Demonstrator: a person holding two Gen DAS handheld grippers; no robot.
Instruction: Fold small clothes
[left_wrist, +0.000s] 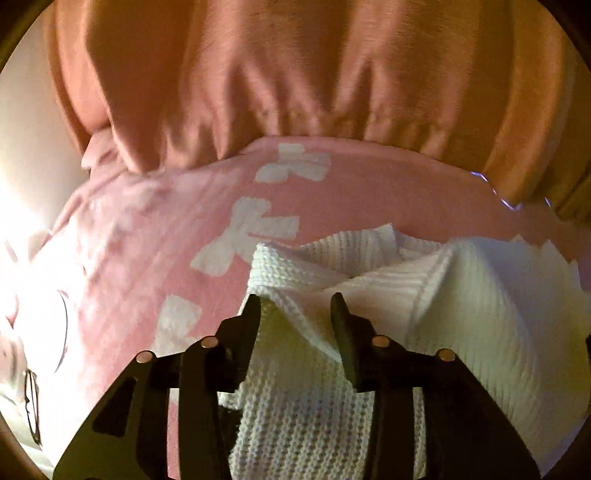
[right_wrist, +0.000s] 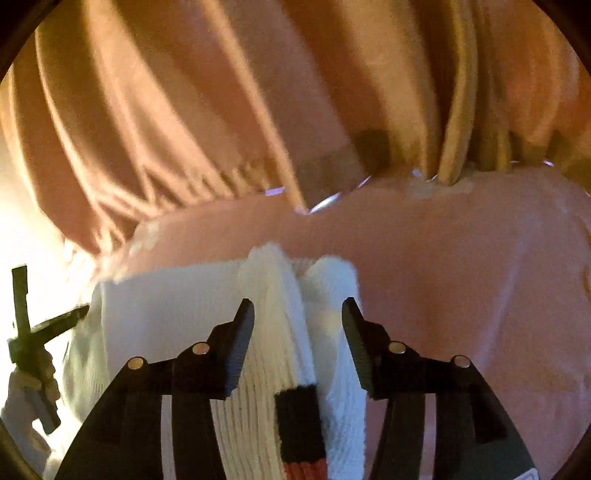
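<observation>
A white knitted garment (left_wrist: 461, 295) lies on a pink cloth with white bows (left_wrist: 229, 206). My left gripper (left_wrist: 295, 306) has its jaws apart, with a fold of the white knit bunched between the fingers. In the right wrist view the same white knit (right_wrist: 166, 314) shows a ribbed fold with a black and red patch (right_wrist: 299, 424). My right gripper (right_wrist: 297, 314) also has its jaws apart, straddling that raised fold. The left gripper (right_wrist: 55, 321) shows at the far left edge of the right wrist view, at the garment's other end.
An orange-brown gathered curtain (left_wrist: 295, 74) hangs behind the pink surface and also fills the top of the right wrist view (right_wrist: 221, 92). Bright light washes out the left side (left_wrist: 22, 221). The plain pink surface (right_wrist: 461, 277) extends to the right.
</observation>
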